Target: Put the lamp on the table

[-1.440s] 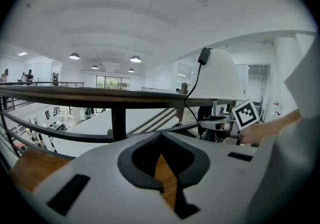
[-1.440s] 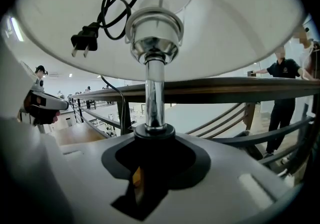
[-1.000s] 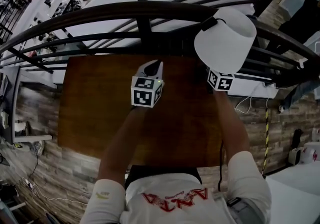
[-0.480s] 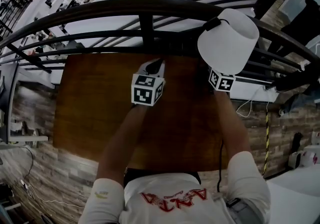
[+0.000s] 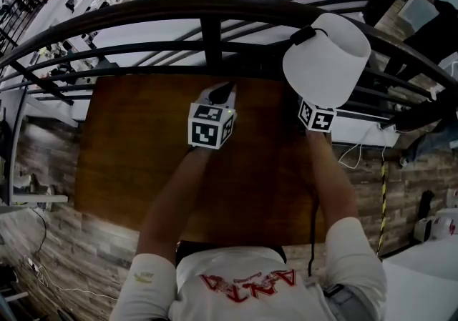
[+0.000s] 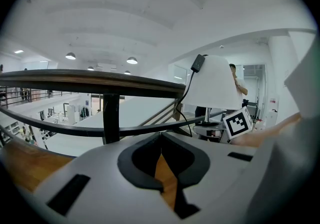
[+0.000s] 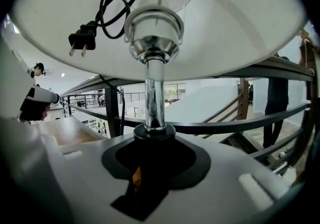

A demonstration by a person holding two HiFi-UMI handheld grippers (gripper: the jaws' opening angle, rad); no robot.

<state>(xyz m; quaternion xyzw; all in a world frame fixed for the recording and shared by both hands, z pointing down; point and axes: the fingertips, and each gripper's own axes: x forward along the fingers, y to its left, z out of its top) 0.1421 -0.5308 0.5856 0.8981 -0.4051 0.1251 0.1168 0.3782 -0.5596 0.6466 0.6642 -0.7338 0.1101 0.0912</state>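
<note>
One lamp (image 5: pixel 327 55) for the entry: which way is it pointing? (Clerk)
It is standing upright, long axis vertical. The white shade (image 7: pixel 240 23) is uppermost and the chrome stem (image 7: pixel 154 93) is running down into a black base. Its plug (image 7: pixel 82 38) and cord are looping up at the shade. It is sitting over the wooden table's (image 5: pixel 129 148) far right corner, near the black railing (image 5: pixel 207 8). (Checker)
Two grippers: what are they doing? (Clerk)
Right gripper (image 7: pixel 152 143) is clamping its jaws, partway closed, around the lamp's base. Left gripper (image 5: pixel 223 91) is hovering over the table's far middle, jaws tip to tip, holding nothing. (Checker)
Anything changing? (Clerk)
Hardly. Against a second ago, the lamp is sitting slightly further right in the head view. (Checker)
Anything hidden? (Clerk)
The shade is covering the base from above, so I cannot tell whether the base is touching the table. The shade's top is running out of the right gripper view. (Checker)
</note>
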